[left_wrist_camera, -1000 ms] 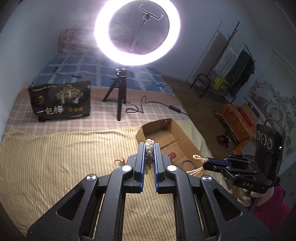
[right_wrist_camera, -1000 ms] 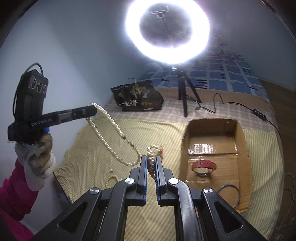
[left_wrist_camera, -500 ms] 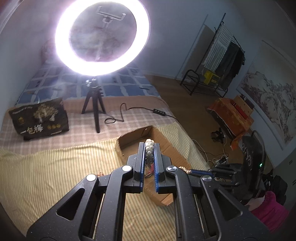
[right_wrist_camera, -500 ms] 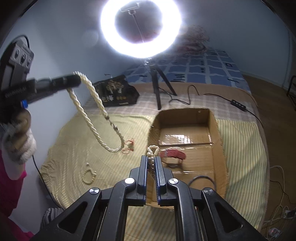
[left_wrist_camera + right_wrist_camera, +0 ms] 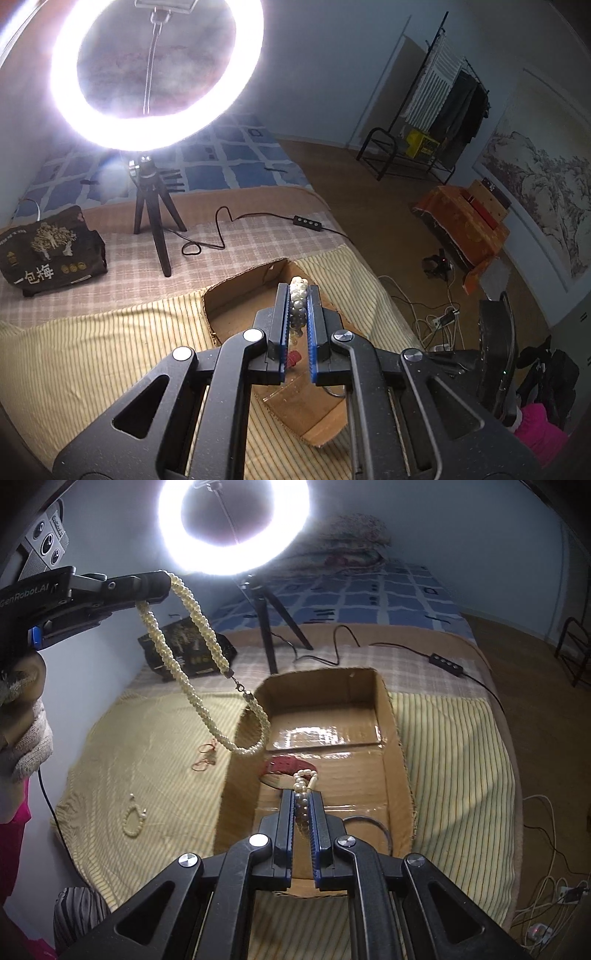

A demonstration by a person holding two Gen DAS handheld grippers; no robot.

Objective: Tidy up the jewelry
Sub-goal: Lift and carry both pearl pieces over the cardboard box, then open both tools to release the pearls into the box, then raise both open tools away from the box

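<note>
My left gripper (image 5: 298,288) is shut on a long twisted pearl necklace (image 5: 298,299). In the right wrist view that gripper (image 5: 162,585) is held high at the left and the necklace (image 5: 207,635) hangs in a loop over the left wall of the open cardboard box (image 5: 384,701). My right gripper (image 5: 303,794) is shut on a small pearl bracelet (image 5: 304,781) and is held above the box. A red strap (image 5: 288,766) and a dark ring (image 5: 373,825) lie inside the box. The box also shows in the left wrist view (image 5: 236,314).
On the striped yellow cloth (image 5: 155,760) lie a red thread piece (image 5: 205,755) and a small pearl bracelet (image 5: 135,818). A ring light on a tripod (image 5: 266,620), its cable with a controller (image 5: 447,662) and a dark bag (image 5: 48,254) stand behind the box.
Both grippers have moved toward the box. The hanging necklace now reaches over the box's left wall, and the right gripper's bracelet is over the box interior.
</note>
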